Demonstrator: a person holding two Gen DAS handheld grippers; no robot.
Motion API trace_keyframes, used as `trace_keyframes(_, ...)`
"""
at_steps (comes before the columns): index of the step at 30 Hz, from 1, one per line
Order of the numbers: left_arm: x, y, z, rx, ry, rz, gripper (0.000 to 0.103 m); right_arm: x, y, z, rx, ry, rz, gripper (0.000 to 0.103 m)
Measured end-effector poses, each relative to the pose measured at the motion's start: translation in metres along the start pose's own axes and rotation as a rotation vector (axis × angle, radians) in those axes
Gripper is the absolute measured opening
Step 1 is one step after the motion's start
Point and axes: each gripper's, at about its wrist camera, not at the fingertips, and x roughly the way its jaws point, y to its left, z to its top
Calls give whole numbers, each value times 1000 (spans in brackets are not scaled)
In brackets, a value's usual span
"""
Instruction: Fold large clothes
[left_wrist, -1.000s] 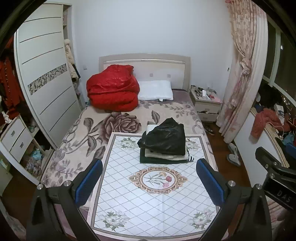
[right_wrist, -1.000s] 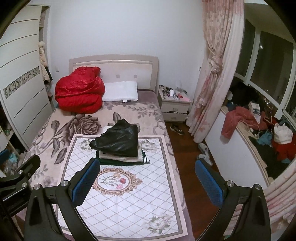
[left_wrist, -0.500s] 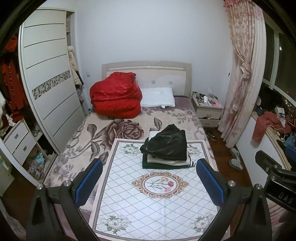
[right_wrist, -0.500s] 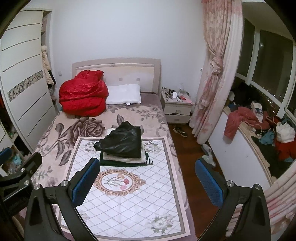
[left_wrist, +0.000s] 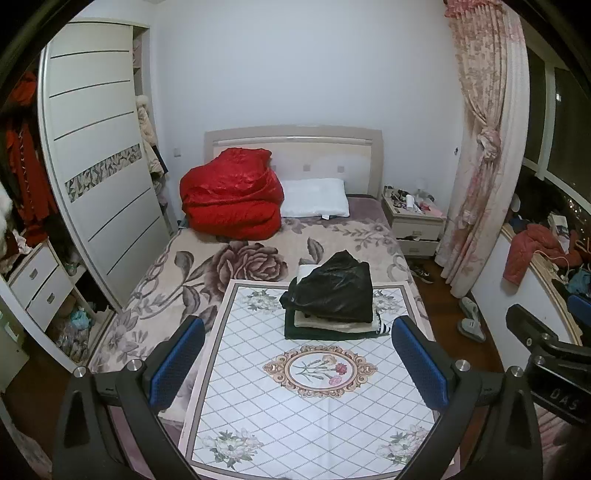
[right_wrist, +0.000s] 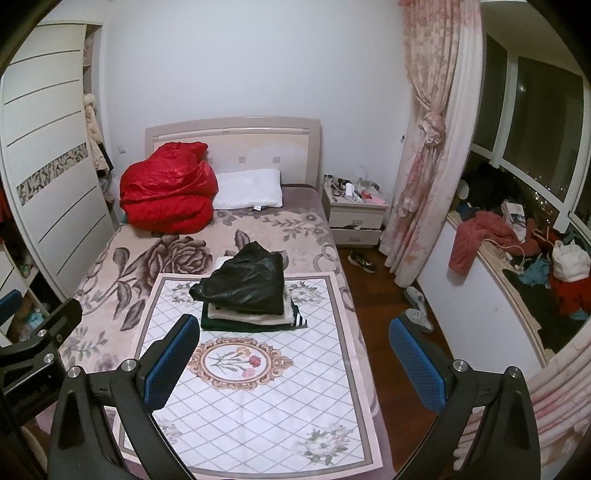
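Left view: left gripper (left_wrist: 295, 363) spread wide, empty, held high over the mat (left_wrist: 258, 417); folded stack (left_wrist: 330, 301) at its far end, out of the working space. Right view: right gripper (right_wrist: 295, 362) likewise agape, gripping nothing, well short of the stack (right_wrist: 245, 291); presumably clearing room for another garment.

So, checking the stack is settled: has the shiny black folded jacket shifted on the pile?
No. The shiny black folded jacket sits on the same pile; only the cameras pulled back.

light: even, cool indoor | window (right_wrist: 532, 122): dark | shadows: soft, faint | focus: sharp mid-frame | distortion: strong fisheye bend, black corner vignette | glare: mild sheen on red quilt (left_wrist: 231, 199)
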Motion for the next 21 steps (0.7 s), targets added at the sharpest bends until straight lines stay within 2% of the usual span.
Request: trace_keyframes(21,-1,0,7,6,-7,7,103,9,4,5,-20,16,25,103)
